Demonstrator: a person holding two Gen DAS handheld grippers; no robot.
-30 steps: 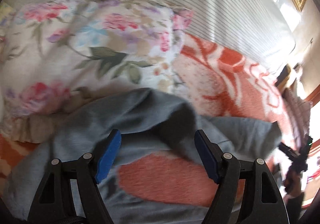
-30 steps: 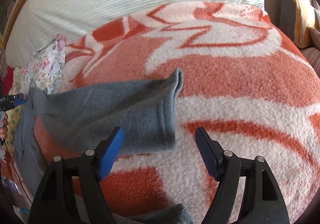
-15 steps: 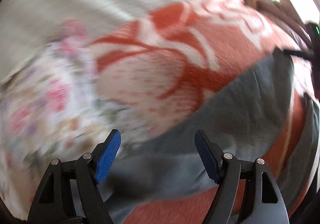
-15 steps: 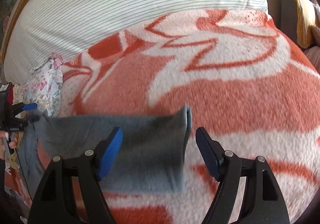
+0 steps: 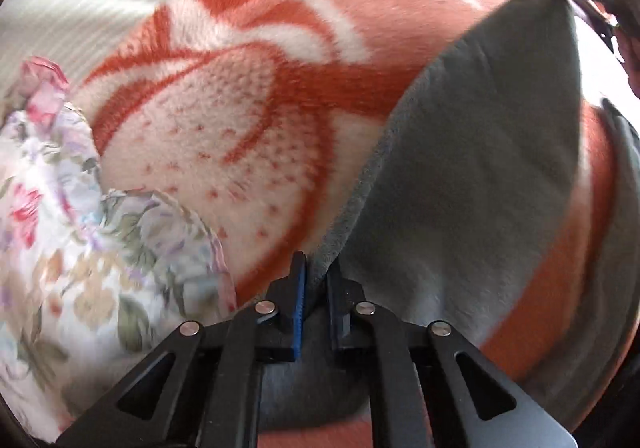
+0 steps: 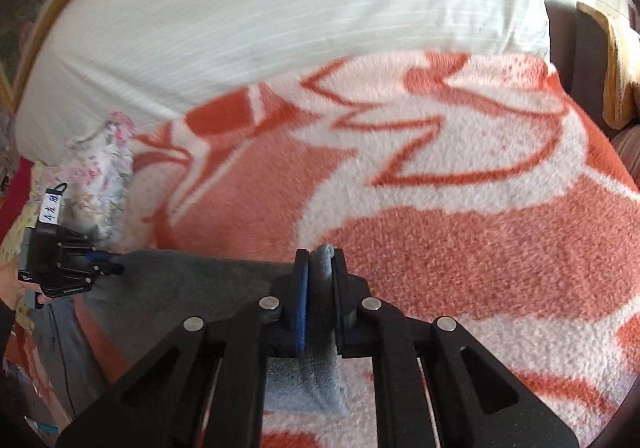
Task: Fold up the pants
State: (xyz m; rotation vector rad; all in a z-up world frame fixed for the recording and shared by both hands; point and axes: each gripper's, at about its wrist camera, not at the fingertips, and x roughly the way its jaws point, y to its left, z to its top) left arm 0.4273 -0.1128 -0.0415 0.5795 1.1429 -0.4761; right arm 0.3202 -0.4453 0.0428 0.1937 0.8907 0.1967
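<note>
both claws pinching the grey pants on the bed

a white label [image 6: 51,205] is sticking up from the back of the left claw [image 6: 105,263] in the right wrist view; it is carrying handwritten blue marks that are too small to read. small print on the black body below it is also illegible.

the grey pants [image 5: 472,176] are lying across the orange and white blanket [image 5: 224,136] on the bed. the left claw [image 5: 316,280] is clenched on a raised edge of the fabric, the cloth squeezed thin between its blue pad and the black finger. the right claw [image 6: 320,272] is clamped on a cuff end of the pants [image 6: 192,280], a rolled fold of grey showing between its pads. the stretch of cloth between the two claws is running taut along the blanket.

a floral pillow [image 5: 80,248] is sitting just beside the left claw, on its left. a striped white sheet [image 6: 280,16] is lying beyond the blanket, and broad bare blanket is stretching to the right of the right claw.

both claws have just been closing: a second ago their jaws were standing wide with grey cloth between them, unpinched. the left wrist view was then facing the floral pillow and is now showing mostly blanket.
</note>
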